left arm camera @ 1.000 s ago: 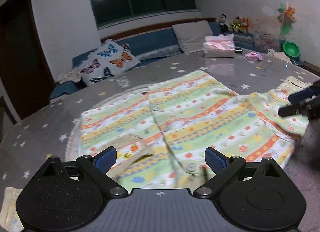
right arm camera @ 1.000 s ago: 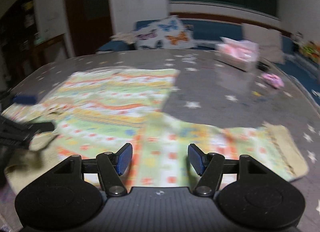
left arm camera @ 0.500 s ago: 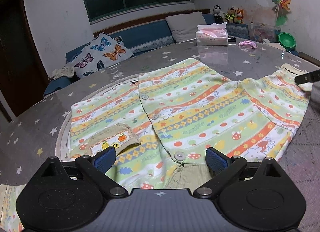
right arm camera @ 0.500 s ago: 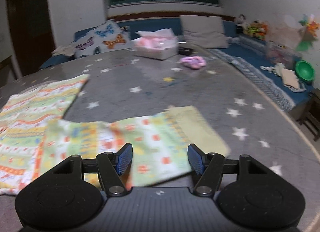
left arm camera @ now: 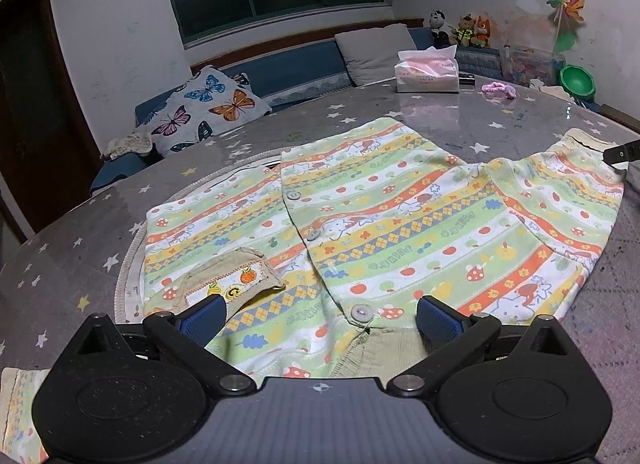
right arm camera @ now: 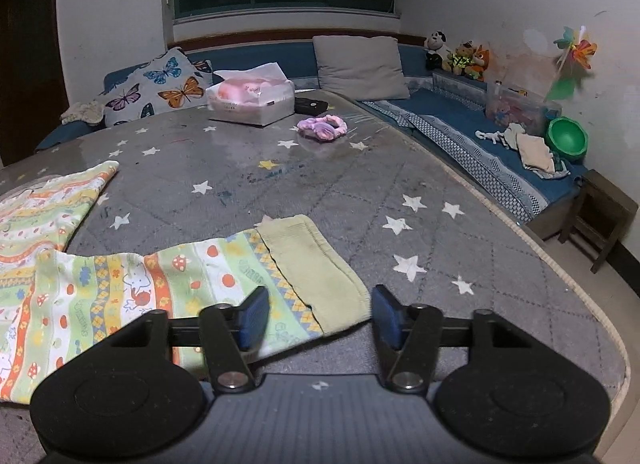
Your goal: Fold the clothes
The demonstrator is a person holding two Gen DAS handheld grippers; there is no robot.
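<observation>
A child's striped, buttoned shirt [left arm camera: 392, 232] with fruit and mushroom prints lies spread flat on the grey star-patterned table [left arm camera: 80, 232]. Its collar end is at my left gripper [left arm camera: 316, 318], which is open with the collar between its blue pads. One sleeve stretches right; its beige cuff [right arm camera: 316, 268] lies just in front of my right gripper [right arm camera: 318, 318], which is open and empty, the cuff's near edge between its pads. The right gripper's finger tip shows at the far right of the left wrist view [left arm camera: 622, 152].
A pink tissue pack [right arm camera: 250, 98], a dark small object and a purple hair band [right arm camera: 322, 128] sit at the table's far side. A blue sofa with a butterfly pillow [left arm camera: 204, 112] rings the table. The table edge [right arm camera: 560, 276] curves close on the right.
My right gripper has swung right along the sleeve to its cuff. My left gripper has drawn back to the collar end. Both stayed open.
</observation>
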